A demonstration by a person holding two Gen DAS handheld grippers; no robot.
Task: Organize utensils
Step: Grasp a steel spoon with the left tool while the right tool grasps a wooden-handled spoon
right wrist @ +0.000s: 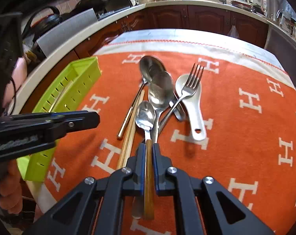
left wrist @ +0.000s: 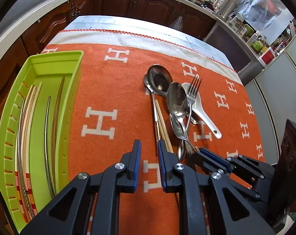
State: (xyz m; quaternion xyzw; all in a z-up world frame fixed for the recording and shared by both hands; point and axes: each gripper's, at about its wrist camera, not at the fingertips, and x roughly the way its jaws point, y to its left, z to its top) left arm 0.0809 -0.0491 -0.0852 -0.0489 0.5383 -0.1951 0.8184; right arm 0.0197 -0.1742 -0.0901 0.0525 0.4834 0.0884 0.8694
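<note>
— Utensils: how many are sorted? Green tray at the pile's left already holds several long pieces lying lengthwise: chopsticks, some with red-patterned ends, and a couple of thin metal ones.

— And what is left?

— A heap on the orange cloth covering the bench: a big ladle at the far end, a fork lying over a white spoon, two steel spoons, a slim metal-handled piece and a pair of chopsticks on the heap's tray side. So the job looks under halfway by count.

— The right gripper?

— Pinching the wooden handle of a small spoon at the near edge of the heap; the pads press it from both sides. Its bowl sits against the other spoons, so whether it has left the cloth cannot be told.

— The left gripper?

— Narrowly parted with only cloth between its fingers, hovering just beside the near ends of the loose chopsticks, between heap and tray. It holds nothing.

— Next?

— Probably carrying that spoon toward the tray.
</note>
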